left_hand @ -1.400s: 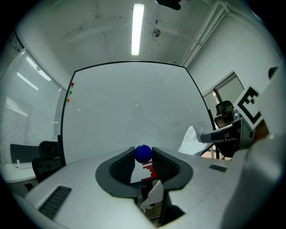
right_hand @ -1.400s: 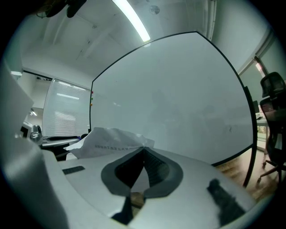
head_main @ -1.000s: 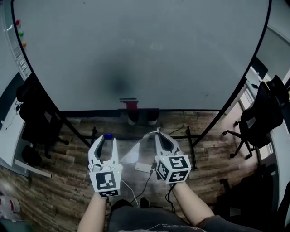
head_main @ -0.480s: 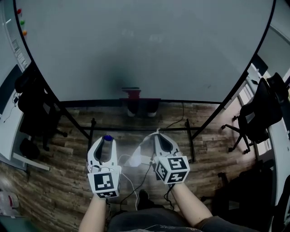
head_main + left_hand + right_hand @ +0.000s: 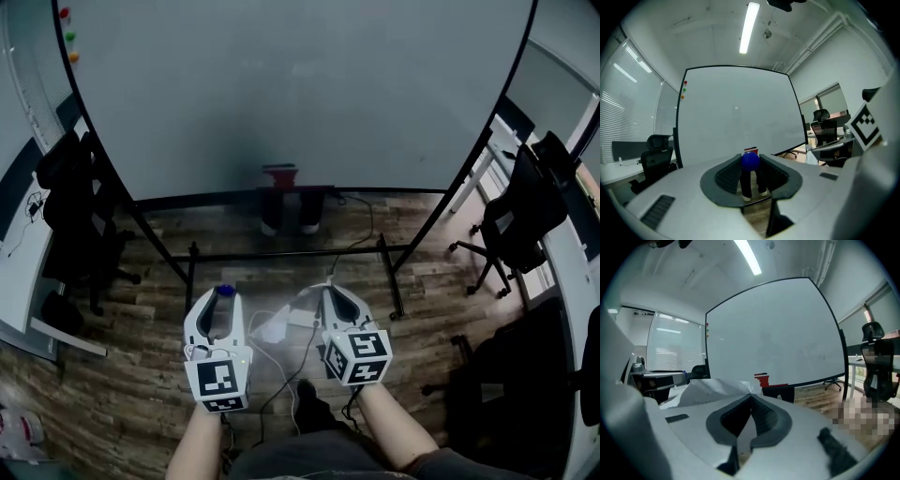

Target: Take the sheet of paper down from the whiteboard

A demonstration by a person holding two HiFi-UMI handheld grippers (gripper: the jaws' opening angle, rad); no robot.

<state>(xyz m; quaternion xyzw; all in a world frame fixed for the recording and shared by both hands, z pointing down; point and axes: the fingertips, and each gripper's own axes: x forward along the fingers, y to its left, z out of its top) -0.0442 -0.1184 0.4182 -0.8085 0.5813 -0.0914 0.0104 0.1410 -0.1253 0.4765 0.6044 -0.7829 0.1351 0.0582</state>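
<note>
The whiteboard (image 5: 300, 94) stands ahead, bare of paper; it fills the left gripper view (image 5: 736, 112) and the right gripper view (image 5: 773, 333). My left gripper (image 5: 223, 294) is low at the left, shut on a round blue magnet (image 5: 225, 291), which sits between the pad tips (image 5: 750, 161). My right gripper (image 5: 329, 289) is beside it, shut on the white sheet of paper (image 5: 274, 326). The crumpled sheet (image 5: 708, 390) spreads left from the closed jaws (image 5: 751, 397). Both grippers are well back from the board, over the wooden floor.
A red eraser (image 5: 281, 172) sits on the board's tray; a person's legs (image 5: 283, 211) show behind the board. Three small coloured magnets (image 5: 67, 36) stay at its top left. Black office chairs stand left (image 5: 70, 216) and right (image 5: 525, 206). A cable (image 5: 281, 384) lies on the floor.
Both grippers have drawn back from the whiteboard and sunk a little, keeping the magnet and the paper. The board now looks farther away.
</note>
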